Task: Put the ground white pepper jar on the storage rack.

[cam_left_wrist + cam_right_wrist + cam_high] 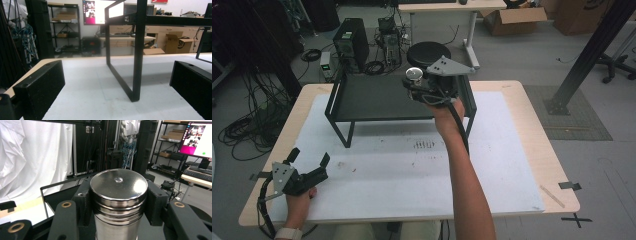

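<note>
White table mat [412, 175]; right gripper [417, 87] clamped on steel canister [118, 195], apparently above black rack [377, 97]. Left gripper [307, 160] jaws apart, low near table's corner.

A wooden counter [532, 130] is covered by a white mat [412, 170]. A black metal shelf [377, 97] is stood on the mat, toward twelve o'clock. Small dark marks [424, 145] are seen on the mat near the middle.

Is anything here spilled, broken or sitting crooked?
Nothing broken or tipped. The white mat has small dark smudges near its middle. The steel canister is upright in the right claw above the black shelf; the left claw is open.
</note>
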Available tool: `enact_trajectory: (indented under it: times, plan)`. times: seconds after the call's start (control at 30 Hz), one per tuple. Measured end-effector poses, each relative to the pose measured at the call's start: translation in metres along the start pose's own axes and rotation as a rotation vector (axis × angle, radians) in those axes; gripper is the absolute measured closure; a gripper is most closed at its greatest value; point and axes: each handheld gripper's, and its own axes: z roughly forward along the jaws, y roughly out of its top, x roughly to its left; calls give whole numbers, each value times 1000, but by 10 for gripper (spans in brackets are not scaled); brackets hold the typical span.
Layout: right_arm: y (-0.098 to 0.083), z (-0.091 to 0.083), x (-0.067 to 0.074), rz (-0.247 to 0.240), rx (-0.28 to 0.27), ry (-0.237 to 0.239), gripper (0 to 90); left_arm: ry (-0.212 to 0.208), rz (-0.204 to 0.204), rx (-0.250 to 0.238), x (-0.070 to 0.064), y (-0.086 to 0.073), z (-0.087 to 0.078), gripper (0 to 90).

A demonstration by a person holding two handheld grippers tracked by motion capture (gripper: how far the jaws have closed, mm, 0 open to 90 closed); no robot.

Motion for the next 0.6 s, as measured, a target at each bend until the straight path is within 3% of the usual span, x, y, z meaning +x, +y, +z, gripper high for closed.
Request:
enact_trajectory:
  times: [0.6]
  plan:
    - [3,54,-3,17,32,16,491,-1,0,2,0,0,0,2]
